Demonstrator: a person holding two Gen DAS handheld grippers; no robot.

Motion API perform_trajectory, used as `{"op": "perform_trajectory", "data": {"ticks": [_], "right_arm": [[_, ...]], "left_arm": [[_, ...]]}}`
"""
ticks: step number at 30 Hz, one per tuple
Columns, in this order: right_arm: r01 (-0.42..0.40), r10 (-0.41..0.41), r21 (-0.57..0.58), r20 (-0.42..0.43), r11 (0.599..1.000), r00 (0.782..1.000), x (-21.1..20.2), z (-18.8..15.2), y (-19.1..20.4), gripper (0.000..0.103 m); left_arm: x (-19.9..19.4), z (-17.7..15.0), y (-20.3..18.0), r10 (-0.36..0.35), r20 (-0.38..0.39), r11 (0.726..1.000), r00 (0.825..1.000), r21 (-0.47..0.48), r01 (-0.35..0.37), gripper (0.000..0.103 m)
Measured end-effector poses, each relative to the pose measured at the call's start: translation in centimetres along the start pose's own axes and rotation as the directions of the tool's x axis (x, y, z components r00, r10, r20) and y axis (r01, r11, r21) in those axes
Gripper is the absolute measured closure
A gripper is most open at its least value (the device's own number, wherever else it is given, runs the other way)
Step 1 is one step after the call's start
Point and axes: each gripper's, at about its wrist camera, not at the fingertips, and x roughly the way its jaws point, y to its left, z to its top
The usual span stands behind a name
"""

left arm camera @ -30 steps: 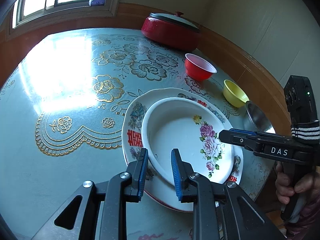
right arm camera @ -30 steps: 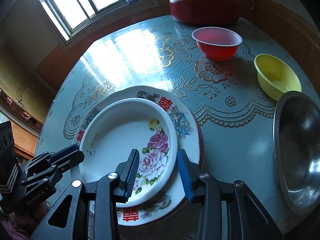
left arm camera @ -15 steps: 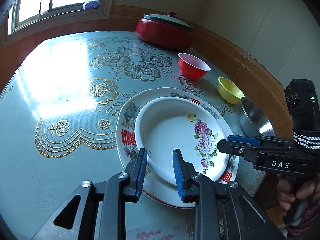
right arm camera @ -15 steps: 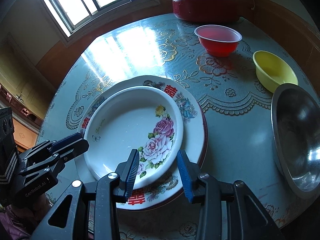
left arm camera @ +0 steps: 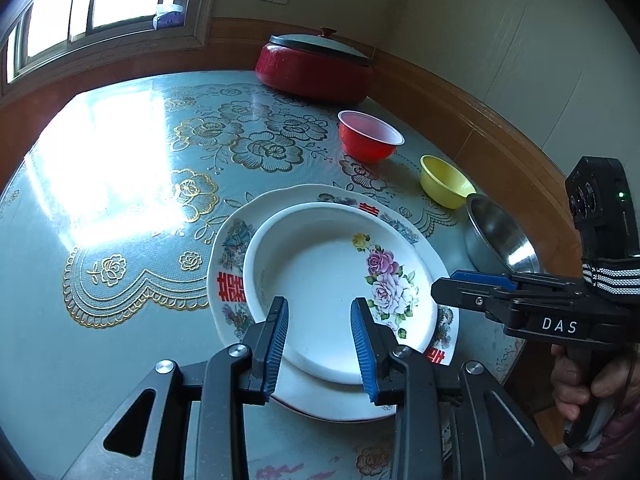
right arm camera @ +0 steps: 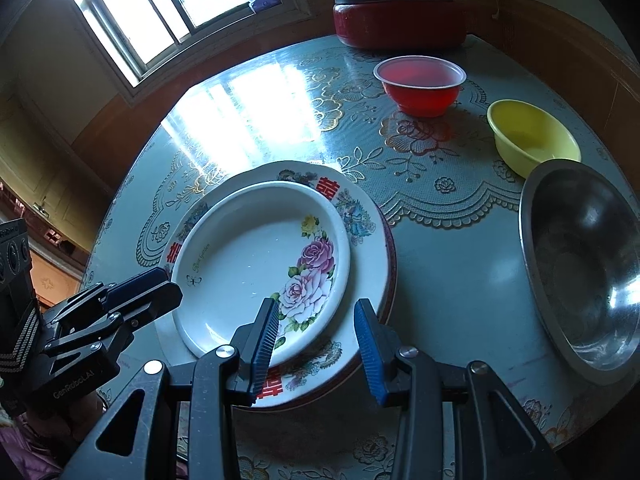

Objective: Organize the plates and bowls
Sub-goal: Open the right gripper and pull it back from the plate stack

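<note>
Since the earlier frames, the left hand-held gripper [left arm camera: 318, 334] has let go of the near rim of the white deep plate with pink roses [left arm camera: 332, 280]; its blue pads were closing the rim between them, and now its jaws are opening and stand apart over the plate, with the rim below the gap and no pad pressing on it. Both views also show the plates a little farther from the cameras than before.

The white deep plate lies inside the larger flat plate with red characters and painted birds [left arm camera: 230, 254], and this stack rests on the round tabletop covered with a pale blue cloth with gold flowers [left arm camera: 120, 208].

The right hand-held gripper [right arm camera: 316, 338] hovers over the near right edge of the same stack. Its jaws are parted and hold nothing; one pad is over the rose picture, the other over the edge of the flat plate.

To the right of the plates stand a shiny steel bowl [right arm camera: 580, 264], a small yellow bowl [right arm camera: 532, 136] just behind it, and a red plastic bowl [right arm camera: 420, 84] farther back. A red pot with a grey lid [right arm camera: 400, 16] stands at the far edge of the tabletop, near the wall.

A person's hand [left arm camera: 580, 384] grips the handle of the right hand-held gripper in the left view.
</note>
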Motion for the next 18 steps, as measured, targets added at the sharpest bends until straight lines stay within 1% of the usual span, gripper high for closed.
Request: {"op": "perform_trajectory", "data": {"ticks": [9,18], "right_arm": [[-0.026,0.025,0.022,0.055,0.999,0.998,-1.7,0.4,-1.3,0.063],[-0.003,-0.008,0.090,0.113,0.996,0.994,-4.1,0.8,-4.7,0.063]], "left_arm": [[-0.1,0.6,-1.5,0.008,0.014,0.999,1.000,0.043,-0.009,0.070],[0.6,1.3,-3.6,-0.006,0.011,0.996,1.000,0.090,0.005,0.069]]}}
